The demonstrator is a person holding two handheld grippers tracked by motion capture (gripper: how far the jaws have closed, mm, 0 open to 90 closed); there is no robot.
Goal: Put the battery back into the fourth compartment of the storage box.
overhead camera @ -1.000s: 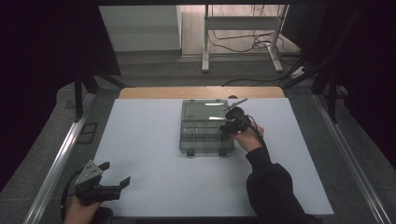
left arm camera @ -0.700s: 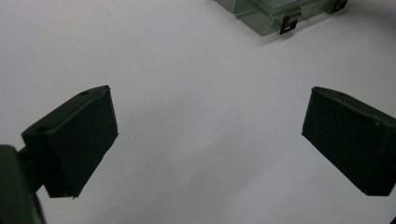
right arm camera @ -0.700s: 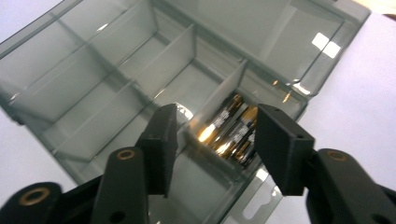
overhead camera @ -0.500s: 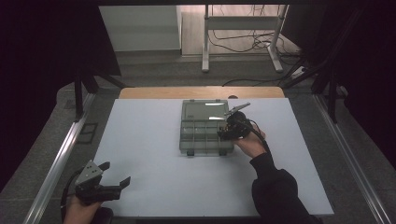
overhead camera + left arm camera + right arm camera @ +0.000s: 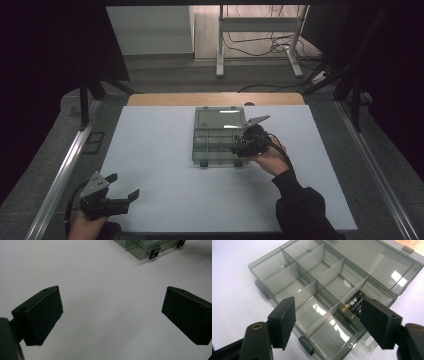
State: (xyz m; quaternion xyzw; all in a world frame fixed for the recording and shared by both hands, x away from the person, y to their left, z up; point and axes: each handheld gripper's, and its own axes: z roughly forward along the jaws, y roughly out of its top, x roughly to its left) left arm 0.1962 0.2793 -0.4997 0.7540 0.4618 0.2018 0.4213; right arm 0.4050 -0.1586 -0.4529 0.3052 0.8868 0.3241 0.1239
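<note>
Nearest the person, at about 7 o'clock on the white table point(image 5: 165, 150), the left gripper point(image 5: 127, 197) rests low with its jaws spread wide and nothing between them; in the left gripper view they frame bare table, with a corner of the box toward 1 o'clock.

Farther in, just right of the table's centre, the right gripper point(image 5: 239, 149) hovers over the near right part of the clear compartment box point(image 5: 212, 145). Its jaws have just been opening and stand apart, gripping nothing; in the right gripper view the box's dividers show in the gap between them.

The batteries point(image 5: 352, 305), black with gold ends, lie in a compartment beside the box's hinge, just inside the jaw on the right of that view, at about 2 o'clock from the gap's middle. They rest free on the compartment floor, no pad touching them.

Beyond, the box's lid point(image 5: 220, 118) lies open flat toward 12 o'clock, near the table's far wooden edge point(image 5: 215, 99)
</note>
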